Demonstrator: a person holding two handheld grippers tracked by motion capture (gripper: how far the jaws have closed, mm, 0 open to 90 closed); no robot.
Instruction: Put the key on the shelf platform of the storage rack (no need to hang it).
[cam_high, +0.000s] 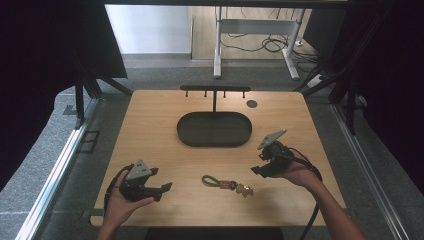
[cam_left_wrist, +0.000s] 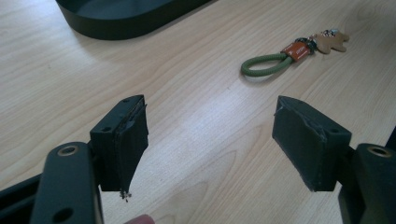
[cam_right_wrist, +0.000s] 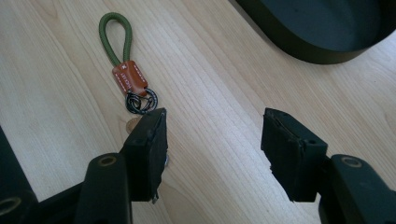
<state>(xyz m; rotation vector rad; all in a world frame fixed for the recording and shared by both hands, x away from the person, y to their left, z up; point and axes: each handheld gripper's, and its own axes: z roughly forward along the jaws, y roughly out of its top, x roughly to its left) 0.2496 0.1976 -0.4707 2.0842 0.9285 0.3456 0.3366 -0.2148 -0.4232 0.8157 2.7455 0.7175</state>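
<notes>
A keychain (cam_high: 227, 183) lies flat near the table's front middle: green cord loop, orange tag, black rings and a small tan charm. My left gripper (cam_high: 164, 191) rests at the front left, pointing right toward it; in the left gripper view its jaws (cam_left_wrist: 210, 112) stand open over bare wood, with the keychain (cam_left_wrist: 280, 58) well beyond them. My right gripper (cam_high: 258, 164) hovers to the keychain's right. In the right gripper view it (cam_right_wrist: 215, 119) is open with nothing between the jaws. The keychain (cam_right_wrist: 126, 70) lies at upper left, its charm mostly hidden behind the left jaw.
A black oval tray (cam_high: 185, 131) sits at the table's middle, with a black hook rack (cam_high: 215, 90) standing just behind it. A small dark round spot (cam_high: 252, 103) marks the far right. Bare wood surrounds the keychain. The table's front edge is close to both hands.
</notes>
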